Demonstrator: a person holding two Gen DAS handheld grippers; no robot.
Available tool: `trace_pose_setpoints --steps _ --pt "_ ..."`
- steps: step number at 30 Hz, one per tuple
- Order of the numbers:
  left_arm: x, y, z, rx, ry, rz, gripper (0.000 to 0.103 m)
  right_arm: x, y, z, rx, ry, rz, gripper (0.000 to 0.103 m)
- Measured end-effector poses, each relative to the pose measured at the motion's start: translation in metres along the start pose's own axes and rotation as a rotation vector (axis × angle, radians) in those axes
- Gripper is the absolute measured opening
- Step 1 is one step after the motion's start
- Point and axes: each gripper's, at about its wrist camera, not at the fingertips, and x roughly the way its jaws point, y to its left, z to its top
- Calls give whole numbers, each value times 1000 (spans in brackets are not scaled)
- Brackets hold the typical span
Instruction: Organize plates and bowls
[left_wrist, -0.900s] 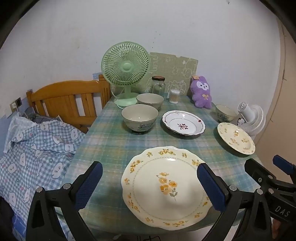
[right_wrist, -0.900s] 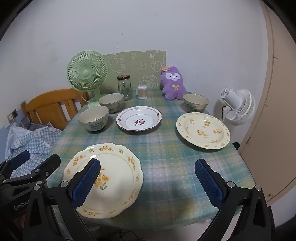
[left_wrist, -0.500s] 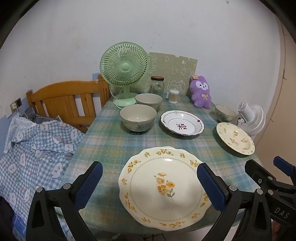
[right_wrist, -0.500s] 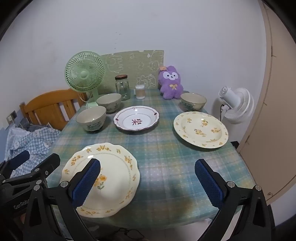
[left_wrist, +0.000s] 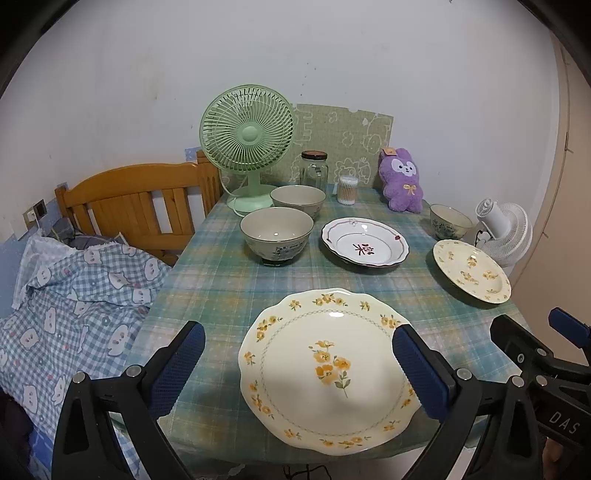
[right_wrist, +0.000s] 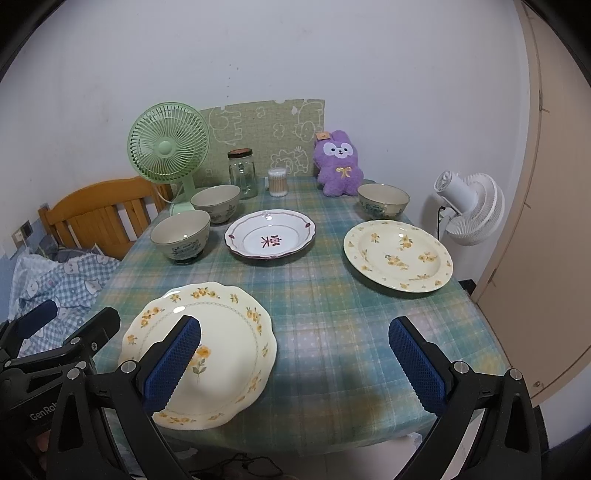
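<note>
A large cream plate with yellow flowers (left_wrist: 325, 365) (right_wrist: 207, 350) lies at the table's near edge. A white red-rimmed plate (left_wrist: 365, 246) (right_wrist: 270, 233) lies mid-table, and a second floral plate (left_wrist: 471, 270) (right_wrist: 398, 255) lies at the right. Two bowls (left_wrist: 276, 233) (left_wrist: 297, 199) stand at the back left, a third bowl (left_wrist: 450, 220) (right_wrist: 382, 200) at the back right. My left gripper (left_wrist: 297, 363) is open and empty above the near plate. My right gripper (right_wrist: 295, 360) is open and empty above the cloth, right of that plate.
A green fan (left_wrist: 247, 136), a glass jar (left_wrist: 314, 170), a cotton-swab tub (left_wrist: 348, 189) and a purple plush (left_wrist: 400, 181) line the table's back edge. A white fan (right_wrist: 471, 206) stands off the right side. A wooden bed frame (left_wrist: 140, 201) and checked bedding (left_wrist: 70, 295) lie left.
Both cameras have drifted slightly, so the table contents shift a little in view. Both grippers stay open and nothing on the table has moved.
</note>
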Motion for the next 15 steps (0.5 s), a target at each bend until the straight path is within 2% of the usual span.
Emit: trace_pose_setpoints --steps 15 --pt "-3 -1 -4 -1 -1 8 102 -2 0 -4 0 -2 -5 103"
